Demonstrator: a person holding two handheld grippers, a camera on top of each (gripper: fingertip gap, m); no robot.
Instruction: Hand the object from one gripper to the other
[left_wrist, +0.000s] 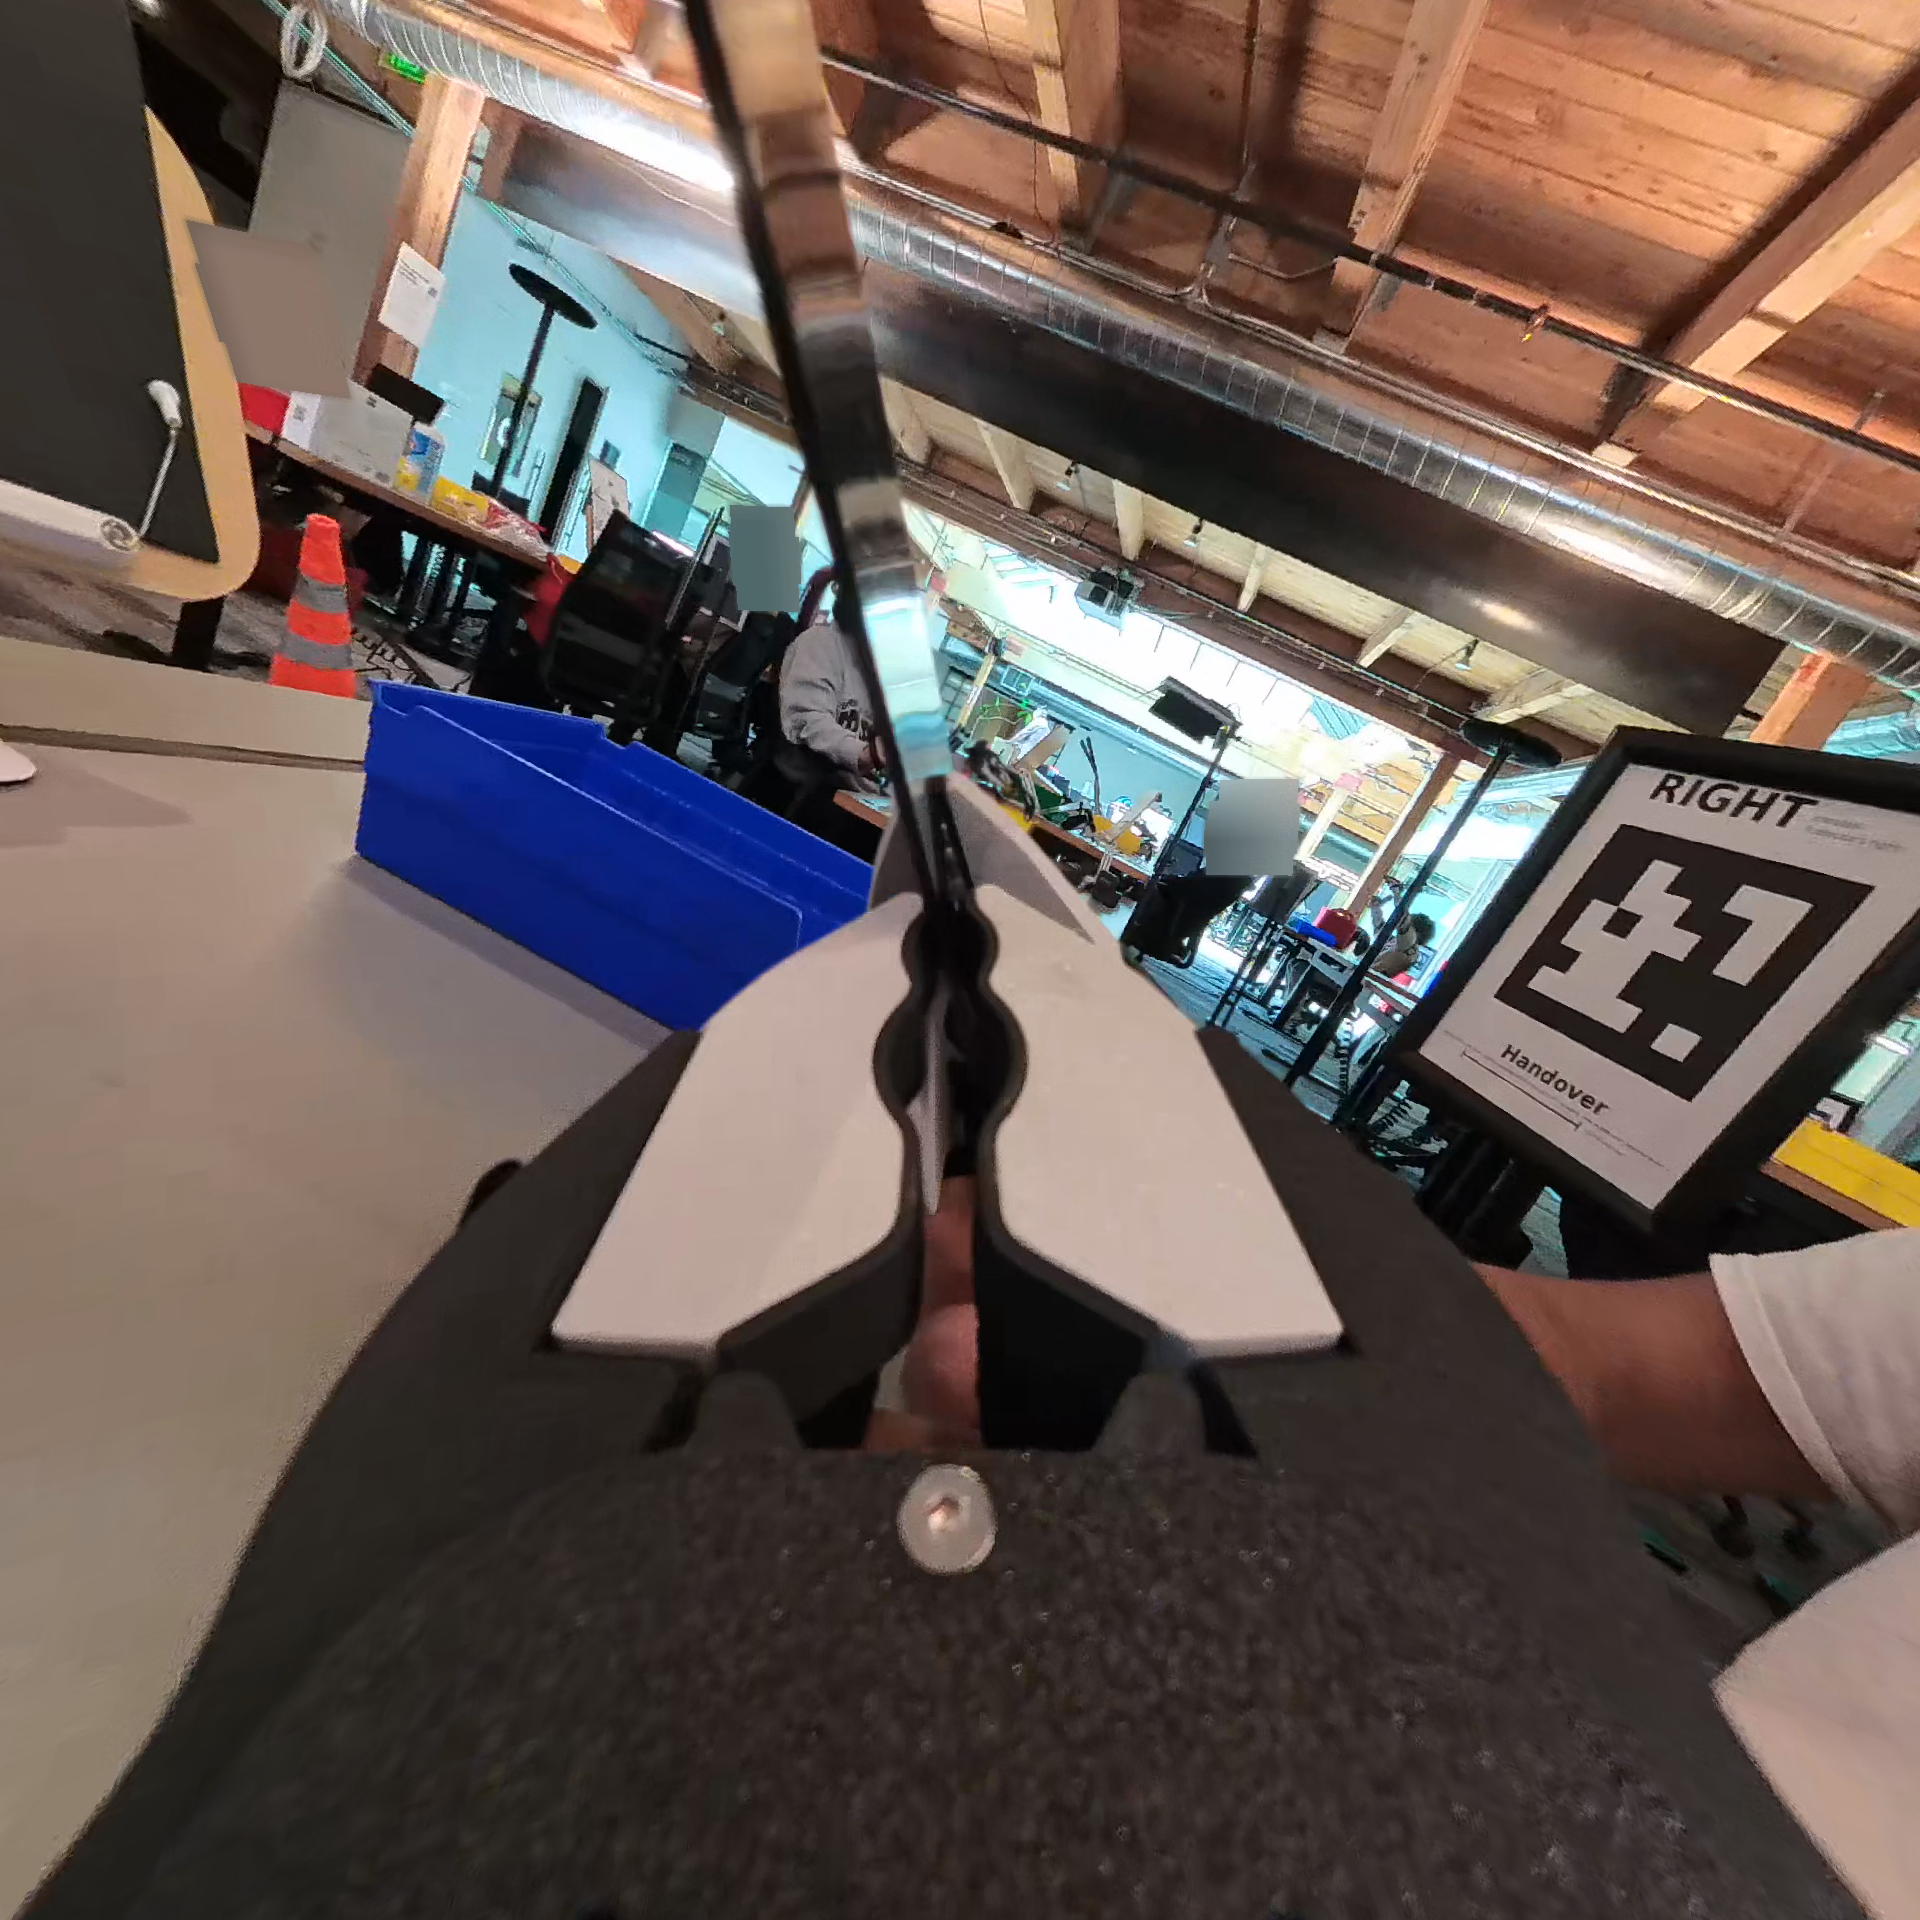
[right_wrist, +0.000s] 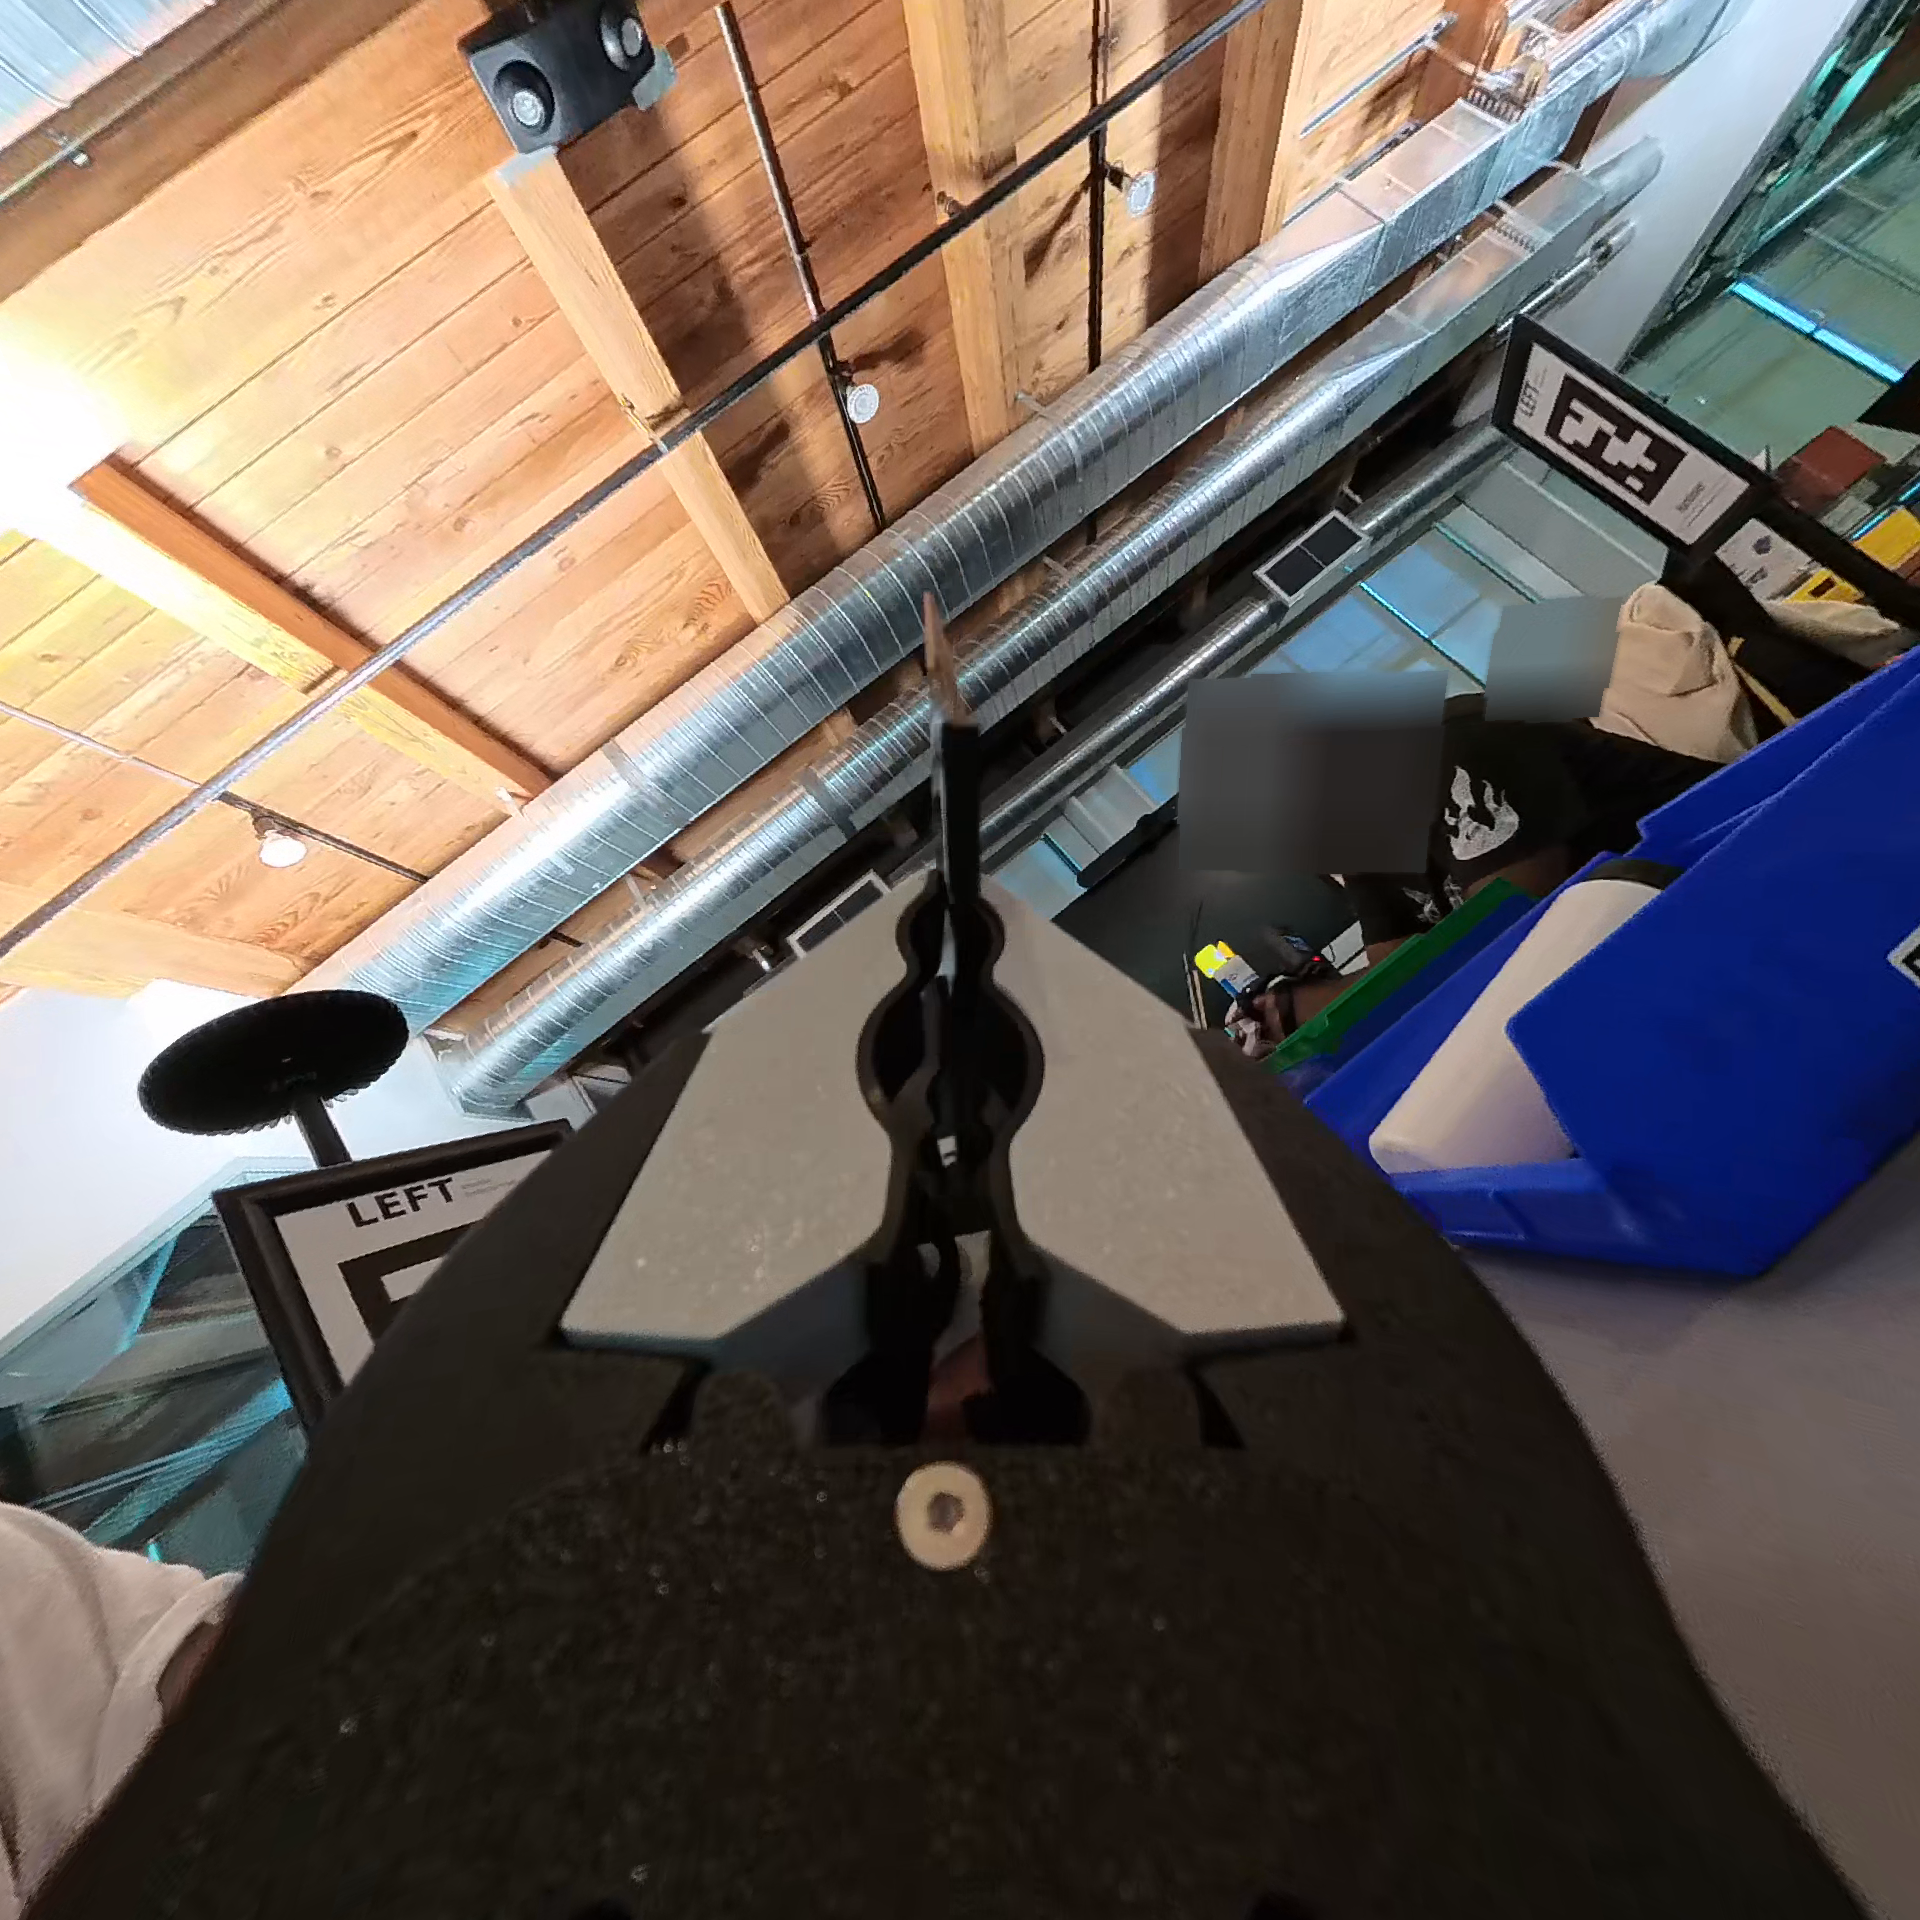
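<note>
Shiny metal catches our eye first: in the left wrist view a thin, flat object with a black edge and a mirror-like face rises edge-on from between our left gripper and runs up past the top of the frame. The left gripper's grey fingertips are clenched on its lower end. Behind it, on the pale grey tabletop, sits a blue plastic bin, to the left and farther off. A framed black-and-white marker sign stands at the right, and an orange traffic cone stands far left on the floor.

In the right wrist view our right gripper is also closed, pinching a thin black flat strip with a pointed tip that sticks up from between its fingertips against the wooden ceiling. We cannot tell whether this is the same object seen from the other side. A blue plastic bin lies to the right on the tabletop, with a white roll inside. A framed marker sign stands at the left.
</note>
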